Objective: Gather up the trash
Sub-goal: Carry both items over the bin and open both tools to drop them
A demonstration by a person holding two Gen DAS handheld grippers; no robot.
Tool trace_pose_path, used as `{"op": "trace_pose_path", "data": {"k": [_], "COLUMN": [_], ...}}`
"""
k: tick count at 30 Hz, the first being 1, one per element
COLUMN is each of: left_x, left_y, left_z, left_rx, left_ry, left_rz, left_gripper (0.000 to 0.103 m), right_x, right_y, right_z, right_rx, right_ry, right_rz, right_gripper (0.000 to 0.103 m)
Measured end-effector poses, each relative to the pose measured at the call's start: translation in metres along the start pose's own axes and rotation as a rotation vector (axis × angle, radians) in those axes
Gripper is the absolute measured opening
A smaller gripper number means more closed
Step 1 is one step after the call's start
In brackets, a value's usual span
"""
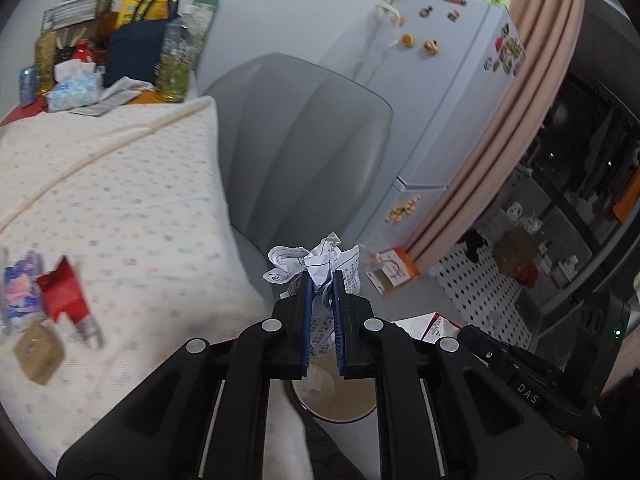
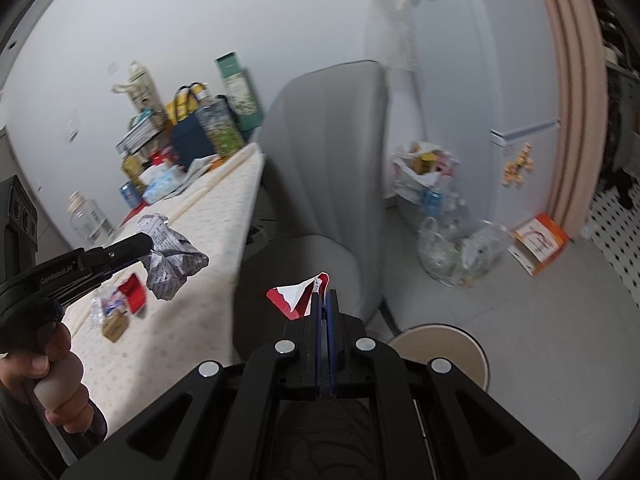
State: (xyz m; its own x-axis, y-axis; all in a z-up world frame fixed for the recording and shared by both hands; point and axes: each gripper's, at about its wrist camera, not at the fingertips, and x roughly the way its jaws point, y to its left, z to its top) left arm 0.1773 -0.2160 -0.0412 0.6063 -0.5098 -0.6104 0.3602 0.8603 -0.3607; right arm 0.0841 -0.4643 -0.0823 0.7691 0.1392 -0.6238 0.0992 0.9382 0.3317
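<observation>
My left gripper [image 1: 321,280] is shut on a crumpled printed paper [image 1: 320,266], held off the edge of the cloth-covered table [image 1: 132,200]. The right wrist view shows the same gripper [image 2: 150,246] from the side with the crumpled paper [image 2: 172,268] hanging from its tips. My right gripper [image 2: 323,294] is shut on a red and white wrapper [image 2: 294,300], in front of the grey chair [image 2: 328,160]. More trash lies on the table: a red carton [image 1: 64,296], a plastic packet [image 1: 18,292] and a small brown box [image 1: 38,354].
A round beige stool top [image 2: 452,350] sits below the grippers. On the floor by the white fridge [image 1: 448,100] are a clear plastic bag [image 2: 460,252], a white bag with items [image 2: 424,172] and an orange box [image 2: 540,242]. Bottles and bags crowd the table's far end [image 1: 120,48].
</observation>
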Motion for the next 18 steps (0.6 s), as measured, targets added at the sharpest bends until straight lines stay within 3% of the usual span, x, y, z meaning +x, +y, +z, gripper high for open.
{"op": "trace_pose_path", "data": {"k": [9, 15, 16, 17, 18], "left_x": [0.068, 0.101, 0.106, 0.110, 0.114], "left_y": [-0.043, -0.059, -0.061, -0.062, -0.063], "left_z": [-0.014, -0.027, -0.030, -0.032, -0.033], "left_rx": [0.051, 0.072, 0.076, 0.078, 0.079], "left_ry": [0.131, 0.200, 0.212, 0.223, 0.232], "left_rz": [-0.045, -0.045, -0.044, -0.041, -0.041], "left_gripper": [0.010, 0.010, 0.010, 0.010, 0.010], "right_x": [0.014, 0.048, 0.054, 0.057, 0.056], "right_y": [-0.061, -0.090, -0.097, -0.106, -0.109], "right_z": [-0.014, -0.025, -0.029, -0.033, -0.034], "right_rx": [0.102, 0.166, 0.198, 0.237, 0.250], "right_ry": [0.038, 0.097, 0.115, 0.117, 0.111], "right_rz": [-0.069, -0.067, -0.041, -0.030, -0.037], "right_gripper": [0.004, 0.009, 0.017, 0.039, 0.051]}}
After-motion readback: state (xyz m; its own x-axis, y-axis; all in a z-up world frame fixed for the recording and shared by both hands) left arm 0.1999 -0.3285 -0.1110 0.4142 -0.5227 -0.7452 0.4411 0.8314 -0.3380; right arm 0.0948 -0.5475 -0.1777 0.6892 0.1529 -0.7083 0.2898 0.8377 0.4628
